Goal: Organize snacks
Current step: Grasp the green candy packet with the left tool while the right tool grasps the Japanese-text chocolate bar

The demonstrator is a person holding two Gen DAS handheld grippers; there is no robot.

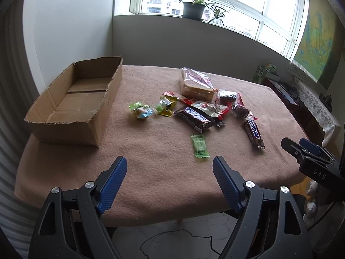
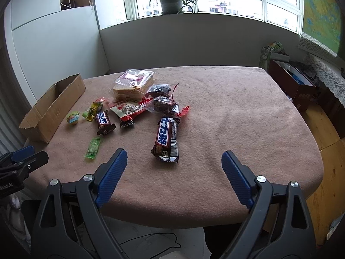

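Observation:
An empty cardboard box stands at the table's left side. Several snacks lie in the middle: a bagged sandwich, a Snickers bar, a second chocolate bar, a green candy wrapper, a round green jelly cup and a yellow packet. My left gripper hangs open above the near table edge, just short of the green wrapper. My right gripper is open too, the second chocolate bar just beyond its fingertips.
A pinkish cloth covers the table. Red-wrapped packets and dark cakes crowd behind the bars. A potted plant stands on the windowsill. Boxes and a low cabinet stand to the right of the table.

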